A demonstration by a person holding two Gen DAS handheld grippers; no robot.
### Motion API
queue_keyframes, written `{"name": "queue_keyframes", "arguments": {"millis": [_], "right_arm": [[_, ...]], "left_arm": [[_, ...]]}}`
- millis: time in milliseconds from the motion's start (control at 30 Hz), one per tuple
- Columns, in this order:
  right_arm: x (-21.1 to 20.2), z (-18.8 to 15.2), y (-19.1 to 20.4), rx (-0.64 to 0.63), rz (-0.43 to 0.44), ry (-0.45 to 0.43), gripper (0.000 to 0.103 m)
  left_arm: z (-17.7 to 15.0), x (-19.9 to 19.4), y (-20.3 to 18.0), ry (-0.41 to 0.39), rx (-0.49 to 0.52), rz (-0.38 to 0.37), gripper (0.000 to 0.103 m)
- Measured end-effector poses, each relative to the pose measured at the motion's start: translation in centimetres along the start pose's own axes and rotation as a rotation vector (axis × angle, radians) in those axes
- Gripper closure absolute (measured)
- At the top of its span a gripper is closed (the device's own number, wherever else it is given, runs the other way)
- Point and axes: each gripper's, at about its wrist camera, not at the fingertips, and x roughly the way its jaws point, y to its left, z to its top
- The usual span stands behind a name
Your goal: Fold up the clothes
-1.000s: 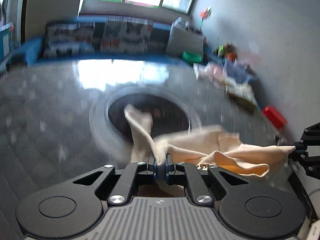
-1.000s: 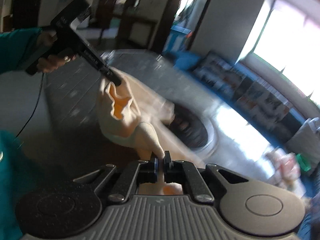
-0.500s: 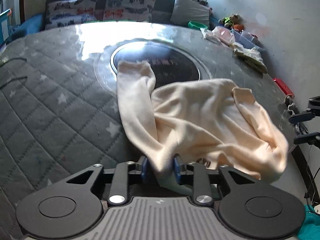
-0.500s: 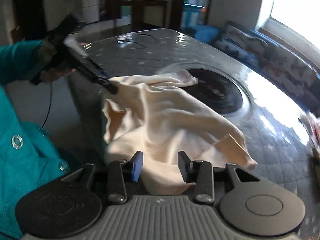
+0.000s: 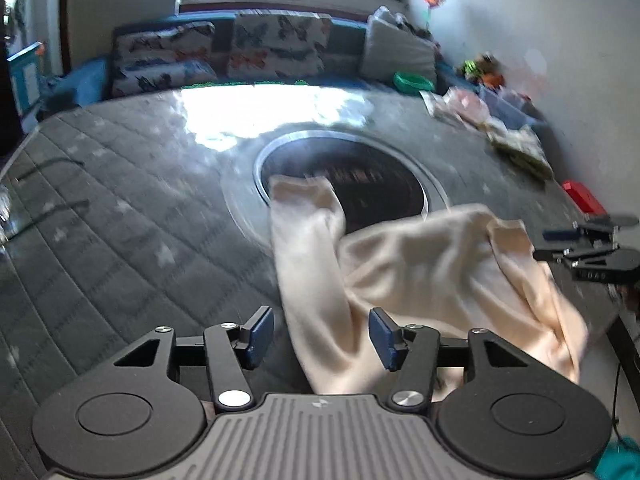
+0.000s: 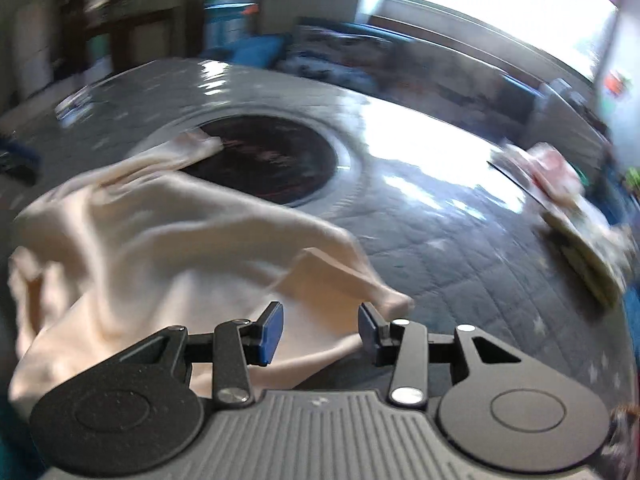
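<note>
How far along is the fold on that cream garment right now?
Done: the cream garment lies spread, though rumpled, on the quilted table, one sleeve reaching the dark round inset. In hand: nothing; the left gripper and right gripper are both open over its near edge. Left: smoothing it out and every fold; none is visible yet.

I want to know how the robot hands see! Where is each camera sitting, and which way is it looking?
Left wrist: rides on the left gripper, facing forward over its open fingers toward the cushions and window; the right gripper shows too.
Right wrist: rides on the right gripper, looking across the table; only its own open fingers show.
Both see the cream garment and the dark round inset.
</note>
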Motion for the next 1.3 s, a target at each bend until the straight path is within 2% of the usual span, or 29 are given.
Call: {"name": "queue_keyframes", "arguments": {"millis": [67,133,233,400,567,767,867,1000,1067,1133,1167,1233,1300], "right_arm": [[0.9,-0.2,-1.3,0.070,-0.032,0.005,0.063],[1.8,-0.5,-2.5,0.135,-0.017,0.027,0.066],[2.7,-0.9,-3.0,0.189,0.022,0.058,0.076],[2.5,-1.6,-2.8,0.214,0.012,0.052,0.097],[0.6,-1.9,-3.3,0.219,-0.065,0.016,0.101],[-2.2,-2.9,-4.8,0.238,-0.165,-0.009,0.101],[-3.6,-3.4,-5.5,0.247,-0.215,-0.021,0.095],[-3.0,-3.4,-5.8,0.296,-0.184,-0.030,0.081],[-2.4,-3.3,-5.7,0.308,-0.162,-0.031,0.080],[-1.7,-3.1,-5.0,0.299,-0.129,-0.035,0.077],[-1.5,-3.0,-4.7,0.293,-0.117,-0.037,0.072],[-1.0,-2.7,-4.0,0.278,-0.095,-0.039,0.066],[-0.5,-2.4,-3.2,0.260,-0.077,-0.041,0.065]], "left_arm": [[1.0,0.6,0.4,-0.026,-0.014,0.021,0.046],[2.0,1.6,0.8,-0.034,-0.030,0.034,0.046],[3.5,3.6,1.1,-0.032,-0.049,0.045,0.046],[5.7,7.3,0.9,-0.020,-0.036,0.082,0.046],[7.2,11.4,1.1,0.009,-0.026,0.107,0.046],[8.3,14.8,1.5,0.019,-0.043,0.123,0.046],[8.6,15.9,1.4,0.014,-0.046,0.119,0.046],[8.6,16.9,0.9,0.021,-0.031,0.118,0.048],[8.5,17.3,0.7,0.019,-0.023,0.125,0.051],[8.5,17.4,0.6,0.010,-0.011,0.125,0.069],[8.4,17.5,0.5,0.006,-0.012,0.119,0.074],[8.3,17.5,0.5,-0.001,-0.017,0.104,0.090],[8.1,17.2,0.4,-0.019,-0.018,0.119,0.092]]}}
